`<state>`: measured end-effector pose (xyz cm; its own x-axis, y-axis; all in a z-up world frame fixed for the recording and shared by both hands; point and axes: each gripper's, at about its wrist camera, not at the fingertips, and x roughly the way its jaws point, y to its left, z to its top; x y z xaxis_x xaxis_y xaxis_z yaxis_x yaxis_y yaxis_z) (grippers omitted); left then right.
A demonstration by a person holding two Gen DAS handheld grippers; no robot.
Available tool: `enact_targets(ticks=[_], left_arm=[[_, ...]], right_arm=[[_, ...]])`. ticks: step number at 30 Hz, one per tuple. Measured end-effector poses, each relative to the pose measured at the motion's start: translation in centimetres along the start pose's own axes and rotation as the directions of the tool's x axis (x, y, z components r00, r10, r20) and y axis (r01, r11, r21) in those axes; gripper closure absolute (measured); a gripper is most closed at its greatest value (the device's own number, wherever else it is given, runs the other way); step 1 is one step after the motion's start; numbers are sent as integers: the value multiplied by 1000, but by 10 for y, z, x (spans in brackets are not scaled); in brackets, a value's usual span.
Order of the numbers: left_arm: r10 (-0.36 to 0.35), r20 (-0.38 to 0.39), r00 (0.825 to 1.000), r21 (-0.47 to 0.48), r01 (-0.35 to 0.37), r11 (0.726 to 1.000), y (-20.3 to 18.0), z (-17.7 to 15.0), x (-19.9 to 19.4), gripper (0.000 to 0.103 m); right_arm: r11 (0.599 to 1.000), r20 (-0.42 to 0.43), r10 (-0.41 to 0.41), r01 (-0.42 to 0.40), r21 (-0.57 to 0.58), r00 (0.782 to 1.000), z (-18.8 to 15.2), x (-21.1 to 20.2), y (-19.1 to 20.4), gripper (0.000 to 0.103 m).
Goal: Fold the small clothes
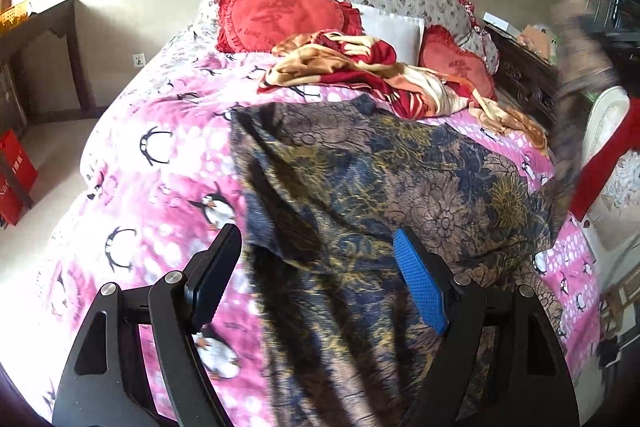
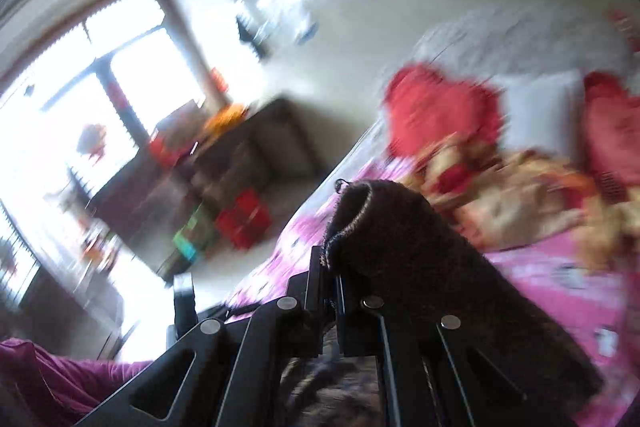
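A dark garment [image 1: 380,167] with a brown, blue and gold flower print lies spread on the pink penguin blanket [image 1: 160,167] of a bed. My left gripper [image 1: 316,233] hovers open over its near left part, with nothing between the black pad and the blue pad [image 1: 420,279]. The garment's right edge rises in a blur [image 1: 568,131] at the bed's right side. In the blurred right wrist view my right gripper [image 2: 326,255] is shut on a hem of the same dark garment [image 2: 400,247], which drapes over its right finger.
Two red heart cushions [image 1: 276,11], a white pillow [image 1: 396,27] and a rumpled red and gold blanket [image 1: 360,67] lie at the bed's head. A dark desk [image 1: 44,27] and a red box [image 1: 16,171] stand left. A white chair [image 1: 608,131] stands right.
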<state>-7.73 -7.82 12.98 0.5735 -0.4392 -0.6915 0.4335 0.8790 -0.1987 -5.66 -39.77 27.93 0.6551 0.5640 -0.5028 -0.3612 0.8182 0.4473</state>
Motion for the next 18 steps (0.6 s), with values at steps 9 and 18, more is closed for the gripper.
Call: enact_targets(ticks=[9,18], left_arm=[[48,-39,998,-15,-49,999,42,-12,18,24],[3,-45,999,13,-2,1000,23,4,44,24]], right_arm=[[996,-394,92,-92,20,914,-44,264,-1,99],[971,-265,90,-26,237,960,-57,255,-66,57]])
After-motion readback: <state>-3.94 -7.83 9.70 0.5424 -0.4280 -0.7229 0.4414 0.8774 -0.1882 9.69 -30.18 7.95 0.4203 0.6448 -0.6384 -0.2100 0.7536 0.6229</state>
